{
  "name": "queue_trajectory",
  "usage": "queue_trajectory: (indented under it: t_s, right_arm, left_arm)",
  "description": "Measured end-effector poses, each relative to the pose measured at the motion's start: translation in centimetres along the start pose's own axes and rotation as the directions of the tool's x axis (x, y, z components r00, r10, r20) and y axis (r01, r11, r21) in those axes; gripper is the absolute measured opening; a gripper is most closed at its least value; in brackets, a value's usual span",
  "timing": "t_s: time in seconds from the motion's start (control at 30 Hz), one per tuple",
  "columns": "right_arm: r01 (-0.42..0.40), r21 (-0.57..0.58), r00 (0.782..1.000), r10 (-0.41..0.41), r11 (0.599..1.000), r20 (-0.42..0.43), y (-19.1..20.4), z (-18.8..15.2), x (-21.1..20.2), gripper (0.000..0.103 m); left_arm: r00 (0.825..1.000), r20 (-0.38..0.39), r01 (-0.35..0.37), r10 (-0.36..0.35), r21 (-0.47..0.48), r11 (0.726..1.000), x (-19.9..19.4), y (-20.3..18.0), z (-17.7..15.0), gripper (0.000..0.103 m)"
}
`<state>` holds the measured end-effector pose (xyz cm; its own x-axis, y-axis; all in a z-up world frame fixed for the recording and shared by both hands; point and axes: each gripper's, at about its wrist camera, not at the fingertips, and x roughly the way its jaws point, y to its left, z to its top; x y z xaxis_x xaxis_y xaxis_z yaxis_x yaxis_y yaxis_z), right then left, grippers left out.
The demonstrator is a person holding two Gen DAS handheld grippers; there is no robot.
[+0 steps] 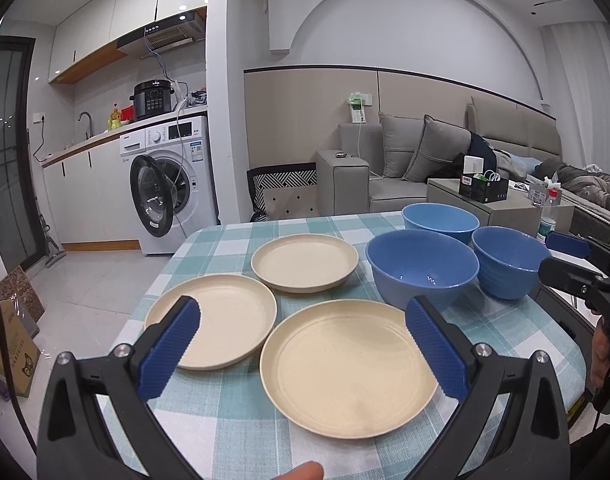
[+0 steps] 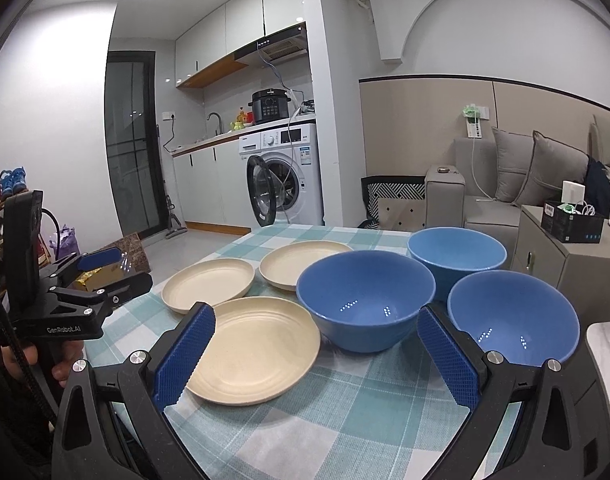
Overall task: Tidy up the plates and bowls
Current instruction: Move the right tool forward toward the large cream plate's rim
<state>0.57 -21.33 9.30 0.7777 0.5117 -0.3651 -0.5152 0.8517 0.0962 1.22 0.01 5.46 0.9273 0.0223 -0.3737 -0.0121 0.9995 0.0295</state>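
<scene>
While nothing is yet gripped, both tools are held wide apart and empty above the near edge of the worktop point(image 1: 209, 412). Straight ahead of the left tool point(image 1: 303, 344) lies the nearest cream plate point(image 1: 345, 364), two more plates beyond it toward the left edge. Ahead of the right tool point(image 2: 317, 364) stand three blue bowls point(image 2: 365, 296). A checked cloth covers the worktop; a kitchen and sofa lie behind.

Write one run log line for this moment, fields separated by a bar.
stage: start | left gripper: open, empty | right gripper: open, empty | plates: three, unstacked | bowls: three, unstacked | table
</scene>
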Motion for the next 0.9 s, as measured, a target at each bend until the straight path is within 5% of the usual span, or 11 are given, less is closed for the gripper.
queue_trajectory:
  t_s: [0.9]
  right_arm:
    - [-0.041, 0.003, 0.997, 0.041, 0.999, -0.069, -1.4, 7.9, 5.2, 0.103]
  left_arm:
    - [0.996, -0.04, -0.081, 0.078, -0.075, 0.994, 4.1, 5.4, 5.1, 0.103]
